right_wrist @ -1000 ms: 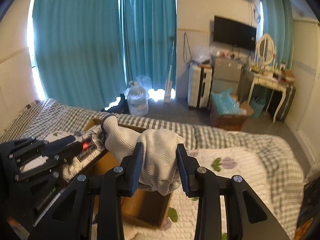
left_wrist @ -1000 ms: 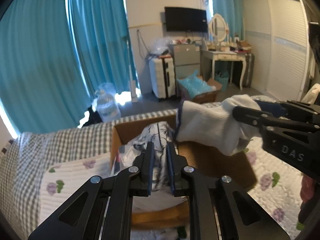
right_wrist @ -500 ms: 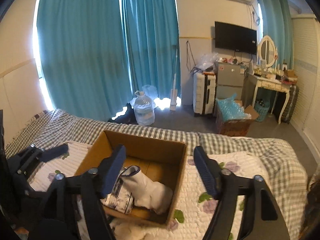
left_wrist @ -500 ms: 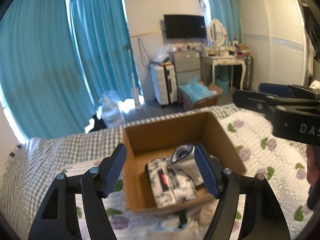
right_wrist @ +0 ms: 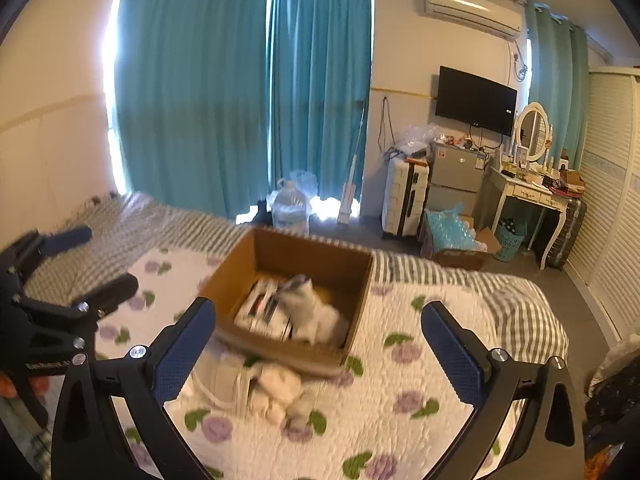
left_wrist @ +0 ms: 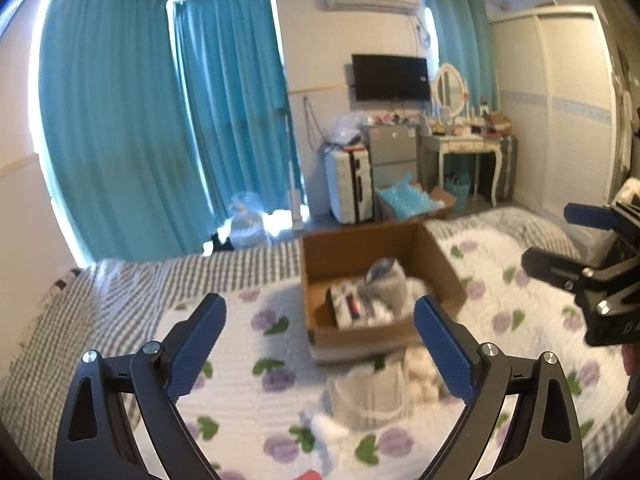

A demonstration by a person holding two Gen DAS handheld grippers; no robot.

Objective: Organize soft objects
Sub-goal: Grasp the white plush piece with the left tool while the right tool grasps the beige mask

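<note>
Seen from the left wrist: left gripper (left_wrist: pixel 318 330) spread wide and empty, held above the floral quilt (left_wrist: pixel 248 364). Ahead and slightly right, an open cardboard box (left_wrist: pixel 432 256) holding a patterned packet (left_wrist: pixel 352 306) and a white sock (left_wrist: pixel 386 276), side by side and touching. Near the box's front wall, on the quilt, a blurred heap of pale soft items (left_wrist: pixel 376 392), between the blue pads (left_wrist: pixel 444 348). At the far right edge, the right gripper (left_wrist: pixel 576 240), fingers apart.

Shown only from the right wrist: right gripper (right_wrist: pixel 320 342) also wide and empty, box (right_wrist: pixel 360 280) straight ahead between the fingers, sock (right_wrist: pixel 316 310) on the packet's right. Heap (right_wrist: pixel 256 388) just in front of the box, toward the left finger. Left gripper (right_wrist: pixel 88 260) at the left edge, open.
</note>
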